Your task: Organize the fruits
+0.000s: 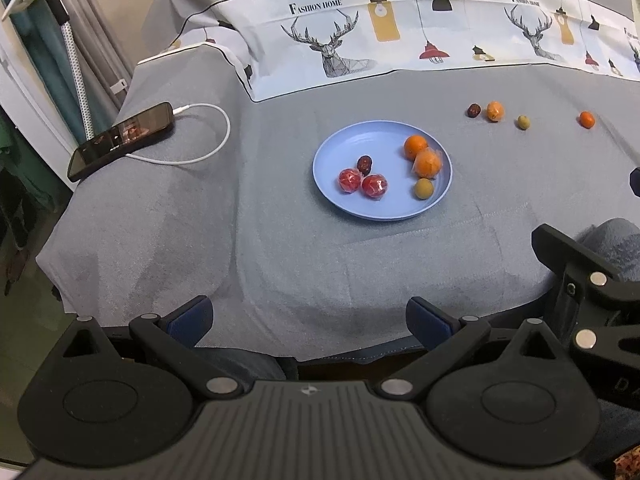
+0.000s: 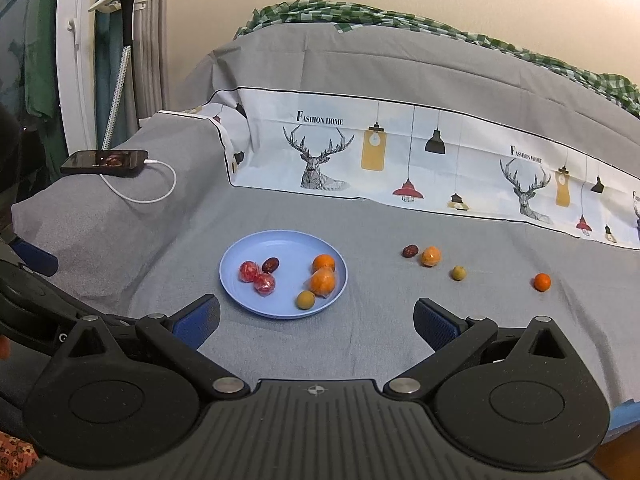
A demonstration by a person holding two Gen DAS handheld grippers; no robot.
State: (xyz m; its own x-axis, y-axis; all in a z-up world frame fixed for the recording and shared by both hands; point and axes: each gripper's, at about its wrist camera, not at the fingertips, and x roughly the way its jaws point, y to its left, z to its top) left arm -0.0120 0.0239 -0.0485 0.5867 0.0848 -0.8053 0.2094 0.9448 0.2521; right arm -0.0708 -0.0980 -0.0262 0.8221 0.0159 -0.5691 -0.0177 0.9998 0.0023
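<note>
A light blue plate [image 1: 352,204] [image 2: 240,292] lies on the grey cloth. It holds two red wrapped fruits [image 1: 362,184] [image 2: 258,278], a dark date [image 1: 364,164] [image 2: 270,265], two orange fruits [image 1: 422,156] [image 2: 323,274] and a greenish fruit [image 1: 423,189] [image 2: 306,300]. To the right on the cloth lie a dark date [image 1: 474,110] [image 2: 410,251], a wrapped orange fruit [image 1: 495,111] [image 2: 431,256], a small green fruit [image 1: 523,122] [image 2: 459,273] and a small orange [image 1: 586,119] [image 2: 542,281]. My left gripper [image 1: 308,320] and right gripper [image 2: 316,320] hang open and empty at the near edge.
A black phone [image 1: 120,140] [image 2: 106,162] with a white charging cable [image 1: 208,148] [image 2: 156,196] lies at the far left. A printed cloth strip [image 1: 400,36] [image 2: 400,160] rises behind the fruit. A person's knee [image 1: 616,240] shows at the right.
</note>
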